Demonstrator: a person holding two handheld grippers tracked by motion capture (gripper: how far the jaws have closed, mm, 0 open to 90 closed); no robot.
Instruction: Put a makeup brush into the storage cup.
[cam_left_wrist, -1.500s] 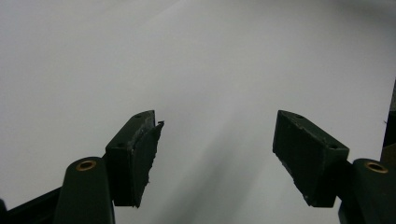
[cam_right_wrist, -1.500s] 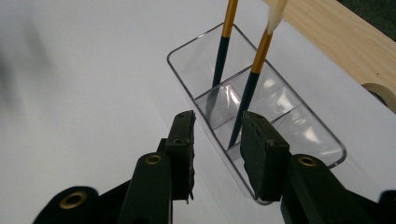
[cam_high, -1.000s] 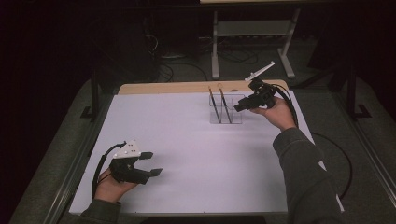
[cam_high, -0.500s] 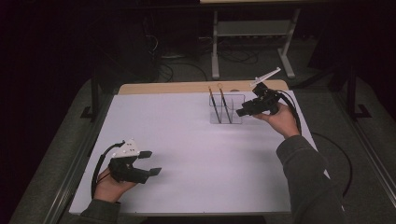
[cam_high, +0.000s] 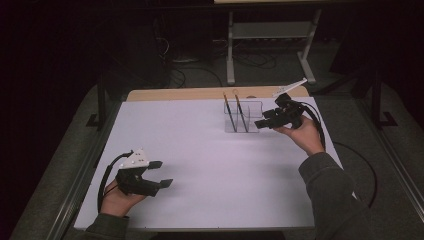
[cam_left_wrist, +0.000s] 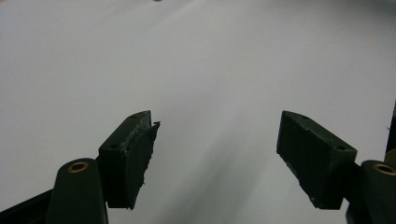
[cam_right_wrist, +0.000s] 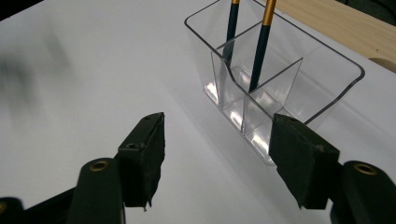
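Two pencils (cam_high: 235, 111) stand in the clear holder (cam_high: 243, 118) at the bench's far side. Just right of the holder, the right claw (cam_high: 261, 123) has just been opening, empty. The release looks finished; next comes drawing clear. The left claw (cam_high: 161, 173), spread, rests well away.

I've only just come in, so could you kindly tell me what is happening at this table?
A person holds a claw in each hand over a white table. The right claw sits beside a clear divided holder with two pencils standing in it; its jaws have just been opening, with nothing between them. The left claw rests open near the table's front left, away from the holder.
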